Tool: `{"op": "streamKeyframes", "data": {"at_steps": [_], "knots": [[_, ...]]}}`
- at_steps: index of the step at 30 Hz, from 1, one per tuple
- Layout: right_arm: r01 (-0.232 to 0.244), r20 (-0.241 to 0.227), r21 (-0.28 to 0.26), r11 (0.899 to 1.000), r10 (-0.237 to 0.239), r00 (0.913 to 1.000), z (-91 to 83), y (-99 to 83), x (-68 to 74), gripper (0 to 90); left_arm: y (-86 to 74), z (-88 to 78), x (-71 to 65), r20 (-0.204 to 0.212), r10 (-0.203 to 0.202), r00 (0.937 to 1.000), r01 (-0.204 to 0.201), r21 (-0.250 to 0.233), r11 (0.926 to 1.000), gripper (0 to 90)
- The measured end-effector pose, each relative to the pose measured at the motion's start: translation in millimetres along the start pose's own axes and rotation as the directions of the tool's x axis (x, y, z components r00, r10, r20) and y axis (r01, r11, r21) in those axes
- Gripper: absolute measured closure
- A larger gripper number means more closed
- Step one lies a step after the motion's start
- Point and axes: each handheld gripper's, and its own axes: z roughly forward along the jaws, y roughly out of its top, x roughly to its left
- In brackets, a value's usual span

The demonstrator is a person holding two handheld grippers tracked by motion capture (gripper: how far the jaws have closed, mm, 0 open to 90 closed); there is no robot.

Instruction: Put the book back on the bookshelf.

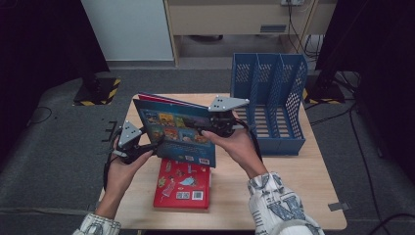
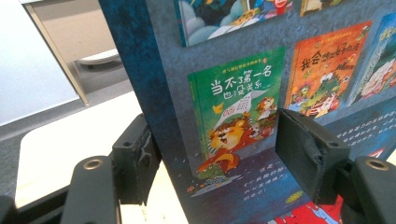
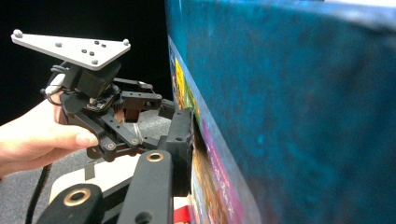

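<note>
One dark-blue picture book, tilted

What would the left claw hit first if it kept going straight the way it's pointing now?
The blue book: it already sits between the left claw's jaws, so going on would only seat it deeper. Beyond it, probably the right claw, though depth is unclear.

A: Held book – dark blue cover w/ small cover pics: green, orange, yellow. White barcode patch at the corner.
B: Book flat on table?
A: Red, w/ white QR squares.
B: File rack?
A: Blue, perforated sides. Table is light wood.
B: Grippers?
A: Left gripper & right gripper both black w/ grey plates. Sleeves white w/ blue-grey print.
</note>
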Motion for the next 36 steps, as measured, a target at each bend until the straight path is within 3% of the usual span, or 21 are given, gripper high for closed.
{"op": "streamKeyframes", "data": {"at_steps": [14, 26, 29, 31, 36], "knots": [[0.011, -0.013, -0.011, 1.000, -0.011, 0.9999, 1.8, -1.7, -0.1, 71.0, 0.5, 1.4, -0.4, 0.000, -0.012, 0.9999, 0.012, 0.002, 0.9999, 30.0], [0.033, -0.046, -0.008, 0.999, -0.033, 0.9984, 0.4, -1.2, 4.0, 79.7, -1.3, 2.0, 0.5, -0.004, -0.010, 0.9999, 0.010, 0.000, 1.0000, 28.5], [0.047, -0.028, -0.010, 0.999, -0.047, 0.9985, 0.3, -1.0, 6.0, 82.3, -5.5, 1.1, 0.6, -0.007, -0.016, 0.9998, 0.016, -0.003, 0.9999, 25.5], [0.042, -0.014, -0.011, 0.999, -0.042, 0.9990, -0.1, -1.3, 5.0, 82.5, -10.1, -1.0, 0.6, -0.015, 0.002, 0.9999, -0.002, 0.011, 0.9999, 24.1], [0.001, 0.013, -0.023, 1.000, -0.001, 0.9999, -2.0, -2.5, 0.1, 82.9, -32.8, -7.1, 9.2, -0.078, 0.035, 0.9964, -0.029, 0.076, 0.9967, 17.5]]}}
